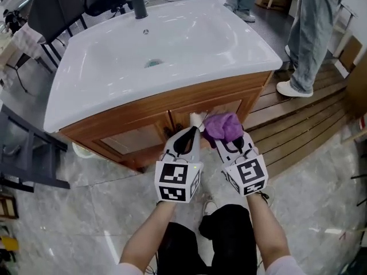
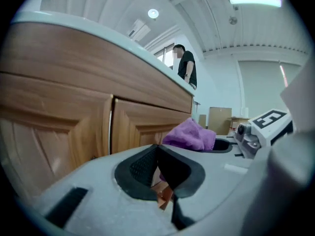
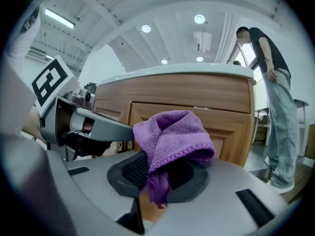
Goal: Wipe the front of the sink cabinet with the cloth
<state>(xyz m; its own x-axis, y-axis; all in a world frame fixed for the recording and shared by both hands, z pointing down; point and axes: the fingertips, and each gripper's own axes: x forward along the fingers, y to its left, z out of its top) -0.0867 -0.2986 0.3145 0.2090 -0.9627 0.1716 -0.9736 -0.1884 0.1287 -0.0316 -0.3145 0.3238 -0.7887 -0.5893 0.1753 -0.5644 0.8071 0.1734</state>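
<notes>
Looks past the left gripper (image 2: 158, 154), fingers pressed together on nothing, toward wooden cabinet doors (image 2: 74, 132) under a white sink rim (image 2: 123, 33). Shows a purple cloth (image 2: 189, 135) bunched at the right gripper (image 2: 261, 127), near the right door. Farther off, catches a person (image 2: 186, 65) in dark clothes.

No readable text, labels, brands or numbers anywhere in view.

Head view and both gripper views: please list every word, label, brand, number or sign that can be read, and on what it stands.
No words or numbers can be read.
Left marker cube, right marker cube: only black-and-white square patterns, no letters.
Cabinet, sink, cloth: no print shows.
Cardboard box: too blurred to read.
</notes>
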